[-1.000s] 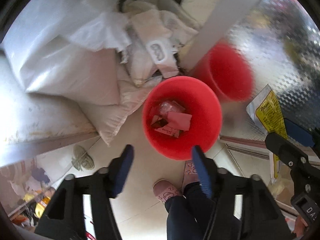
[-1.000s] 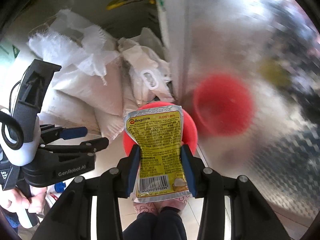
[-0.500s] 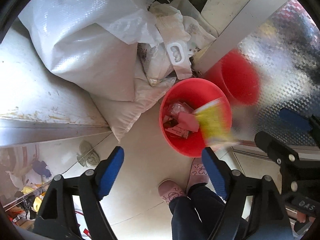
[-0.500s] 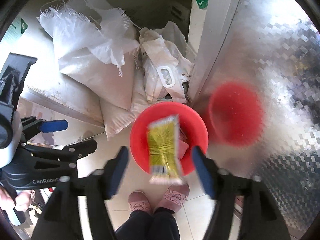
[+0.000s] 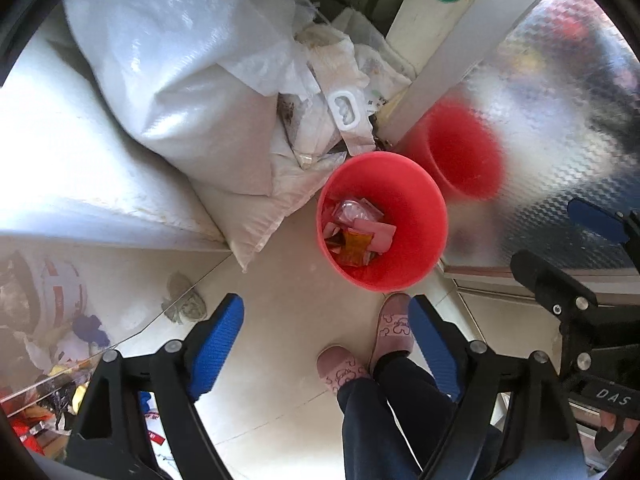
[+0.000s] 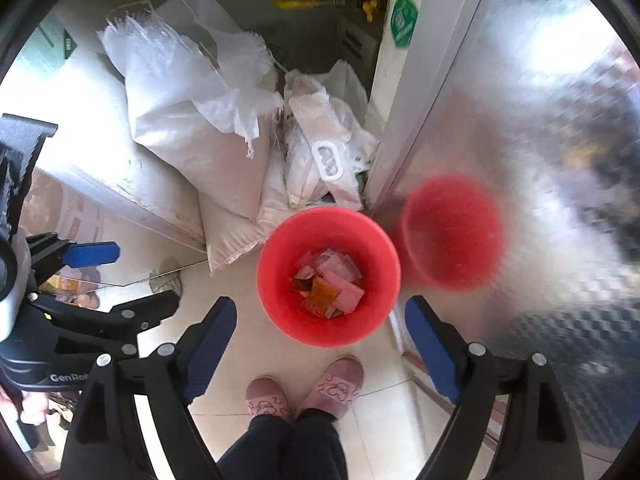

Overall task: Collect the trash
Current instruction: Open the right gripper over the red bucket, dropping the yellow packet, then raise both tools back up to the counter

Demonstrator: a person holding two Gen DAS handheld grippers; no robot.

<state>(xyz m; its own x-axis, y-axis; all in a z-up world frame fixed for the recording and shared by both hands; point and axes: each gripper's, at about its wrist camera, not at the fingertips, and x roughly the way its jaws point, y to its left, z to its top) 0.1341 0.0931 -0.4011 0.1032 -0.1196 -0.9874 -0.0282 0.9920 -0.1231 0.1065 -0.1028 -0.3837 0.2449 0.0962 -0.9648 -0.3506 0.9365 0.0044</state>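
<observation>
A red bucket (image 5: pixel 416 208) stands on the tiled floor below both grippers; it also shows in the right wrist view (image 6: pixel 280 256). Several wrappers lie in it, with a yellow-orange packet (image 5: pixel 354 246) on top, seen too in the right wrist view (image 6: pixel 320 294). My left gripper (image 5: pixel 326 344) is open and empty, high above the floor just in front of the bucket. My right gripper (image 6: pixel 320 340) is open and empty above the bucket's near rim. The left gripper also shows at the left edge of the right wrist view (image 6: pixel 96 276).
White woven sacks (image 6: pixel 192 120) are piled behind the bucket. A shiny metal cabinet wall (image 6: pixel 520 120) stands right of it and reflects the bucket. The person's pink slippers (image 6: pixel 304 390) stand just in front of the bucket. A cluttered shelf (image 5: pixel 48 360) is at lower left.
My right gripper opened and let go of the yellow packet, which fell into the red bucket. My left gripper opened wider. Both grippers rose higher above the floor.
</observation>
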